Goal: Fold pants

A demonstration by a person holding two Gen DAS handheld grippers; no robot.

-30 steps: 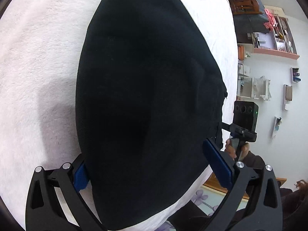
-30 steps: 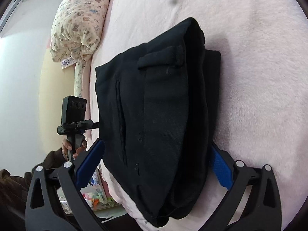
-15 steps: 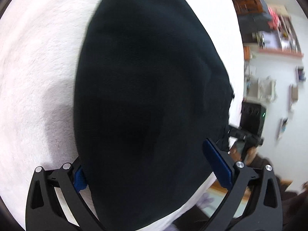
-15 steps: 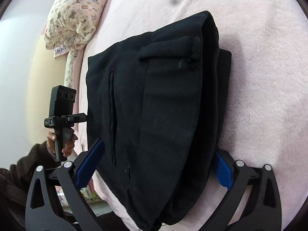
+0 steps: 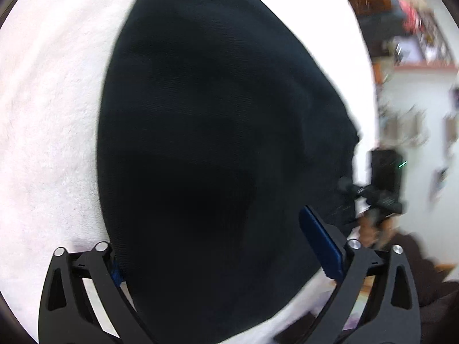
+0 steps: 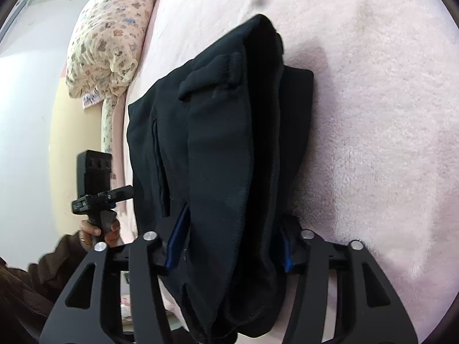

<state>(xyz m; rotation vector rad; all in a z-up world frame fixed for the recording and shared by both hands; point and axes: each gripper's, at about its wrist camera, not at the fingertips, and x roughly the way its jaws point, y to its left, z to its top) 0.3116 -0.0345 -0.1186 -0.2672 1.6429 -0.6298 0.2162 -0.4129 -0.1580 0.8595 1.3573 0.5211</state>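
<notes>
The black pants [image 6: 218,172] lay folded in a thick stack on the pink fuzzy blanket [image 6: 373,143] of the bed. In the right wrist view the layers could be seen one on top of another, with a pocket slit and a small flap on the top layer. The near end of the stack ran down past the bottom edge of the picture, so that end was cut off.

The right claw [image 6: 229,246] was pressed in on the near end of the stack, pinching the pants. Its two blue pads [image 6: 178,238] touched the cloth on each side, and the right-hand pad was mostly hidden behind the fold.

The left claw [image 5: 226,249] was spread wide around the pants [image 5: 218,157]. One blue pad [image 5: 321,243] showed clearly on the right side. The other pad was almost fully hidden under the edge of the cloth, so it was hard to tell if it touched. In this view the pants were one big dark shape with almost no folds to make out, and the picture was blurry.

A flowery pillow [image 6: 112,31] lay at the far left of the bed. The shelves [image 5: 413,40] on the wall were too blurry to see what stood on them. Each view also showed the other claw at the side, held by a hand [image 6: 99,229] with a dark sleeve, partly cut off.
</notes>
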